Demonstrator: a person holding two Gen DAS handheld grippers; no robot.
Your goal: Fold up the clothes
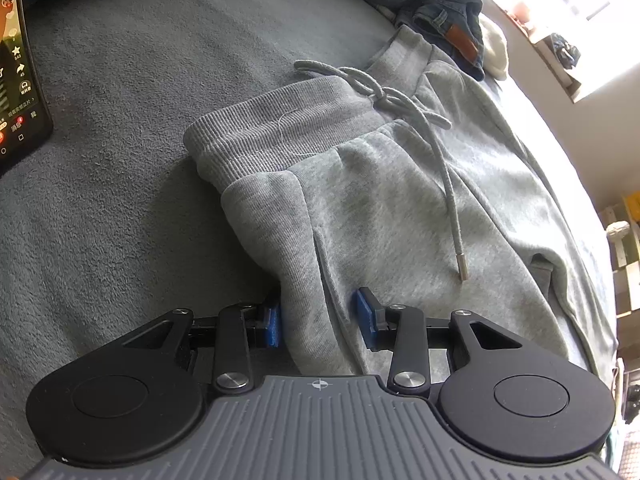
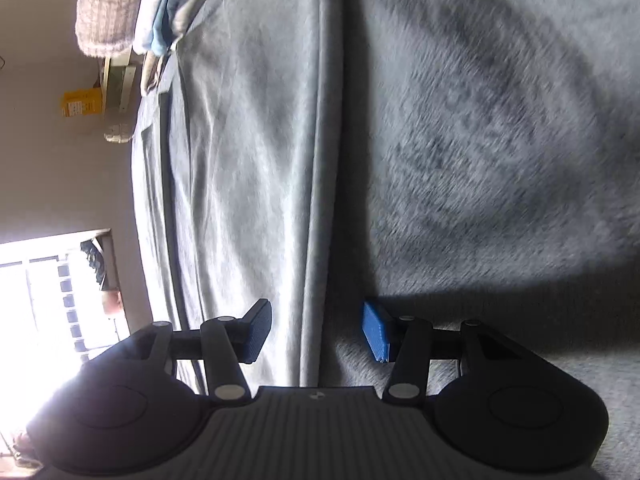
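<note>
The phone (image 1: 18,76) at the left edge of the blanket shows the numbers 543 under a star icon and 45 under an arrow icon; its Chinese captions are too small to read reliably.

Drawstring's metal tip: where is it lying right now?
In the left wrist view, the drawstring's metal tip rests on the grey sweatpants, right of centre, below the ribbed waistband and just beyond the left gripper.
</note>
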